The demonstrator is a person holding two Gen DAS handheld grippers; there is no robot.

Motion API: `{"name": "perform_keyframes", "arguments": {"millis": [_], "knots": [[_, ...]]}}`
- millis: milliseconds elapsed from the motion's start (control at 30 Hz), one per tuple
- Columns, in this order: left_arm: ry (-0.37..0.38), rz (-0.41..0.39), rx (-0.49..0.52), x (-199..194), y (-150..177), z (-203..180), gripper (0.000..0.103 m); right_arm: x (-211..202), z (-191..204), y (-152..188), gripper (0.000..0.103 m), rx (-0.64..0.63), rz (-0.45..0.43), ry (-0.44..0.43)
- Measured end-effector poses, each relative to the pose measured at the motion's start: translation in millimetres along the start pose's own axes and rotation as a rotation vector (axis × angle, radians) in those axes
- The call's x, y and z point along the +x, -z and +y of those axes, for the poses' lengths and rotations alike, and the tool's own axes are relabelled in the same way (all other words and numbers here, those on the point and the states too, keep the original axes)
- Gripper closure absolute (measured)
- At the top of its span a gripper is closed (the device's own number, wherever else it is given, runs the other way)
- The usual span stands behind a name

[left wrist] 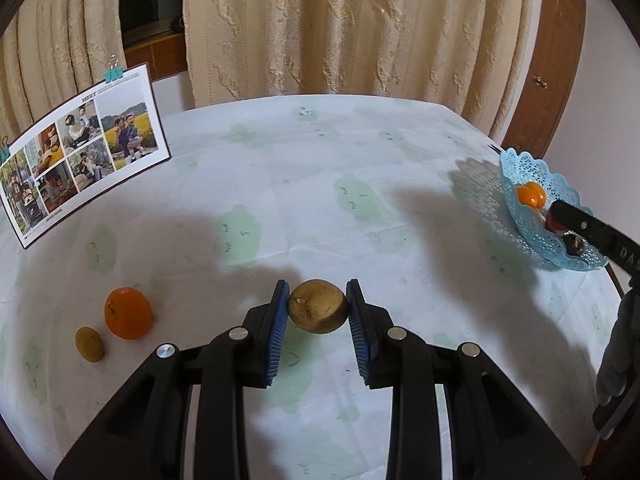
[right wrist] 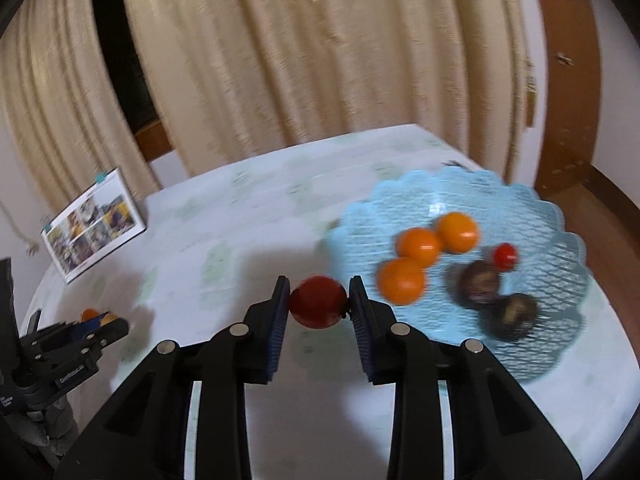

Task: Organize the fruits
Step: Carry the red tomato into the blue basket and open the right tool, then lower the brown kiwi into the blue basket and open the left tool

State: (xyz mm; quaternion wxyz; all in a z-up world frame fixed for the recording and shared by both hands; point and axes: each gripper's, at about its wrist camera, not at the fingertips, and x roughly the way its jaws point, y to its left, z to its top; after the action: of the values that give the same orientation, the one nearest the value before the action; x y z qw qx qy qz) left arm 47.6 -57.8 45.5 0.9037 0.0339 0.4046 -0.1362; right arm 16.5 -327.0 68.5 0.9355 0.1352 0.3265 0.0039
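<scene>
The photo card point(left wrist: 86, 152), clipped upright at the far left of the bench, carries the heading "MEET" along its top edge; its smaller print is too fine to read; the right tongs' black arm point(left wrist: 600, 236) shows white letters "DA", the rest cut off.

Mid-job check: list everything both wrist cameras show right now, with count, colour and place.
Basket: one, light blue lattice, table's right side.
Orange fruits: three, in basket.
Small red fruit: one, in basket.
Dark brown fruits: two, in basket.
Red fruit: one, between right gripper fingers.
Brown kiwi: one, between left gripper fingers.
Orange: one, table's left side.
Small kiwi: one, brown-green, beside that orange.
Photo card: one, clipped, table's far left.
Tablecloth: white, green patches.
Curtains: beige, behind.
Left gripper: black, blue pads.
Right gripper: same.
</scene>
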Motion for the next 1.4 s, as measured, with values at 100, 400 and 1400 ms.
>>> {"name": "perform_keyframes", "arguments": {"millis": [100,400,1400], "knots": [[0.007,-0.002,0.012,-1,-1,-6,0.073,-6,-22,1,0.071,0.054,-0.014,0.03],[0.026,-0.008,0.062,-4,-5,-31,0.073,-24,-69,6,0.046,0.166,-0.063,0.082],[0.29,-0.026,0.329,23,-50,-219,0.073,-61,-120,41,0.035,0.361,-0.354,0.451]]}}
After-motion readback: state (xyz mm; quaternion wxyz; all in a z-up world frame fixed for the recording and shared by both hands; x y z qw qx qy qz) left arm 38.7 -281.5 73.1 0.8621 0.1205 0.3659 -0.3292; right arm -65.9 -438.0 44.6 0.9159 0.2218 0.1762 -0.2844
